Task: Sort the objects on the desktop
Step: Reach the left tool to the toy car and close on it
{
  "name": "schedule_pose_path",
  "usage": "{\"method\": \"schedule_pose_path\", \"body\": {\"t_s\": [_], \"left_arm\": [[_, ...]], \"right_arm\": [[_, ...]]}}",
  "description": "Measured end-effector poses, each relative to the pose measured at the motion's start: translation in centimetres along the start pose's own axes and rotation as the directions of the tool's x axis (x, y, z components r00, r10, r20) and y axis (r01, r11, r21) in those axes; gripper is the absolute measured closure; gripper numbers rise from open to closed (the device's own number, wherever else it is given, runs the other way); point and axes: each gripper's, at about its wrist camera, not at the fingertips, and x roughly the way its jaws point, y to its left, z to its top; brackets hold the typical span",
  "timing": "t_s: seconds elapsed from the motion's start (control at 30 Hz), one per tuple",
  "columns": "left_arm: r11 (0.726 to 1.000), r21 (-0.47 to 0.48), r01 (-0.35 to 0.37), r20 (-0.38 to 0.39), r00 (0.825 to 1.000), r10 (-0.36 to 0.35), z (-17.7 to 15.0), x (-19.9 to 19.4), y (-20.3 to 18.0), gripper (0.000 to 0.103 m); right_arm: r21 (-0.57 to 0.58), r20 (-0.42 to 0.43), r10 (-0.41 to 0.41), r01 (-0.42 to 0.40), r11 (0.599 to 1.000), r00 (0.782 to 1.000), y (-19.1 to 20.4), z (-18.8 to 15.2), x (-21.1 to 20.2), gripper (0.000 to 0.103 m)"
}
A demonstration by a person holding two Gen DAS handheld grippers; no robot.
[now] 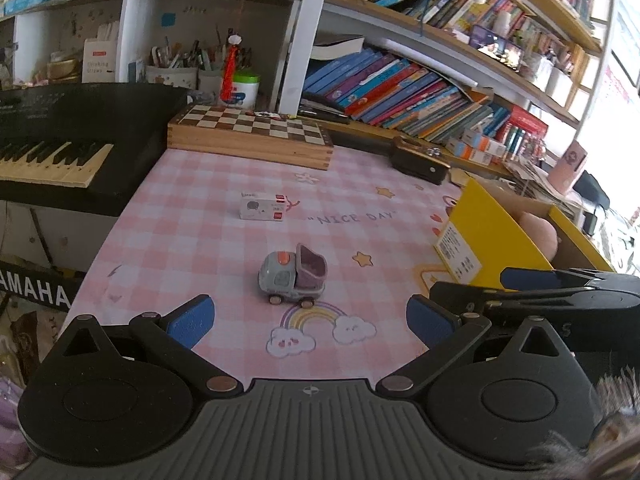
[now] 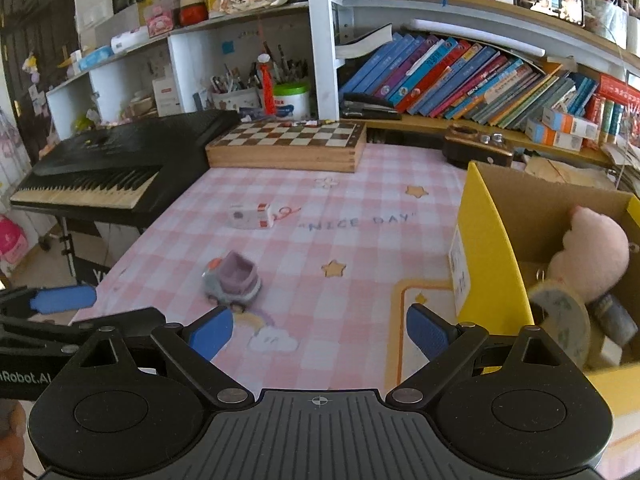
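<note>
Both tongs released and empty, left tongs [image 1: 310,320] lined up on the toy truck [image 1: 292,274] mid-table, small box [image 1: 263,209] farther back, yellow box [image 2: 492,256] at the right edge; risk: truck's wheels let it roll away on contact.

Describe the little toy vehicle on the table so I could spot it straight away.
Start at the pink checked tablecloth, printed with "NICE DAY". Below that lettering and just above the printed rainbow stands the toy truck. It has a grey-blue cab and a purple tipper bed; its only loose neighbour on the cloth is a small white box, farther back toward the chessboard.
</note>
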Motion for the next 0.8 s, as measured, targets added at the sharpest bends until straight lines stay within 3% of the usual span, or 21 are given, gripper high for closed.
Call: {"method": "schedule_pose_path", "body": {"t_s": [0.8], "left_arm": [[0.998, -0.024, -0.064, -0.049, 0.997, 0.063, 2.9, 8.3, -0.9, 0.003]], "right_arm": [[-0.001, 0.0, 0.063, -0.063, 0.998, 0.998, -3.4, 6.8, 8.0, 0.008]]}}
